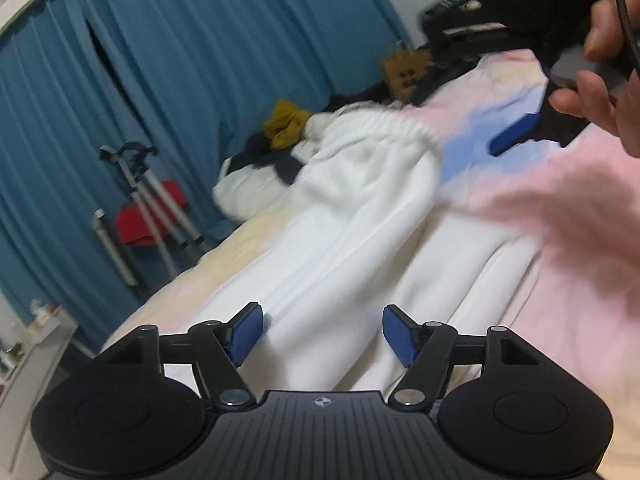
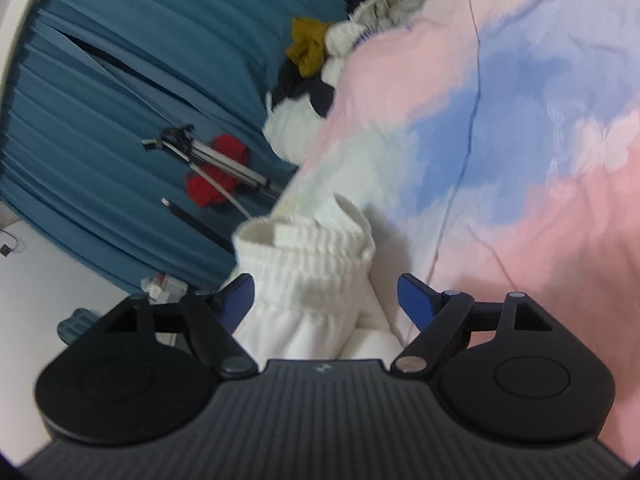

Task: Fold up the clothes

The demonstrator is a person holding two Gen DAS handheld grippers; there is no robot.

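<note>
White trousers (image 1: 340,216) lie stretched along a bed with a pink and blue sheet (image 1: 568,216). My left gripper (image 1: 322,330) hovers open over the trouser legs, and white cloth shows between its blue pads without being pinched. The gathered elastic waistband (image 2: 308,248) stands bunched up between the wide-apart fingers of my right gripper (image 2: 326,294), which is open. In the left wrist view a hand (image 1: 600,76) holds that right gripper (image 1: 516,134) just beyond the waistband (image 1: 384,128).
A heap of other clothes, white, dark and mustard yellow (image 1: 286,124), lies at the bed's far end. Blue curtains (image 1: 160,60) hang behind. A tripod (image 1: 148,192) with red cloth (image 1: 138,224) stands on the floor beside the bed. A brown paper bag (image 1: 404,70) sits further back.
</note>
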